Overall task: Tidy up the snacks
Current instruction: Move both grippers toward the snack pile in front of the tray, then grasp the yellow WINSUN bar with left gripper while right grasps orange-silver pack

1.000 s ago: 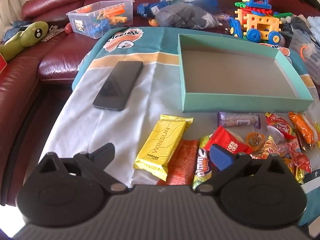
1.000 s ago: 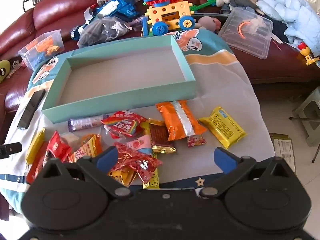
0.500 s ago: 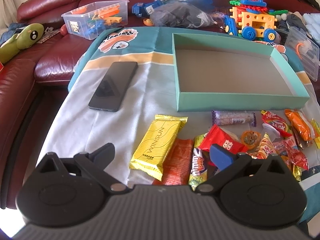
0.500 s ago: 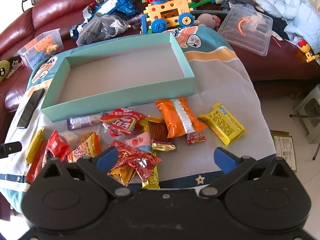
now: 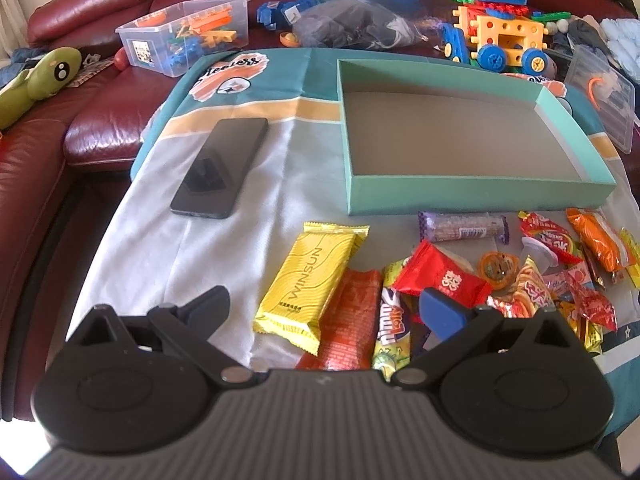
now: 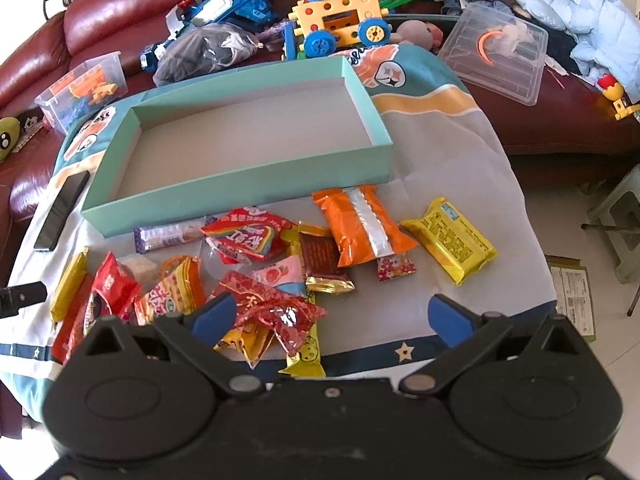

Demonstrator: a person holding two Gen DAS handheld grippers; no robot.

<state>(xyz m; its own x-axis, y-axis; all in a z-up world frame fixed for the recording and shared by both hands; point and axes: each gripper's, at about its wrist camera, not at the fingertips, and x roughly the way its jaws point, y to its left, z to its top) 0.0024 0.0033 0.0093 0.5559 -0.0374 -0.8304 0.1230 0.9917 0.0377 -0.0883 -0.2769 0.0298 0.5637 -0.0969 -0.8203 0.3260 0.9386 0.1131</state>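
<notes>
We see our left gripper (image 5: 324,306) and right gripper (image 6: 330,314) as black plastic, with round pivot discs, silver screws and blue-padded fingers (image 6: 448,316).

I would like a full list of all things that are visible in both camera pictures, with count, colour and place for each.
box: one, teal, empty, on the cloth behind the snacks
snack packets: a loose pile, too many to count surely, mostly red, yellow and orange, in front of the box
WINSUN packet: one, yellow, left edge of the pile
orange packet: one, silver stripe, near the box's right corner
phone: one, black, left of the box
cloth: one, grey, teal and yellow, under everything
toy vehicle: one, yellow and blue, on the sofa behind the box
sofa: dark red leather, behind
left gripper: black, open, over the pile's left end
right gripper: black with blue pads, open, over the pile's front
</notes>
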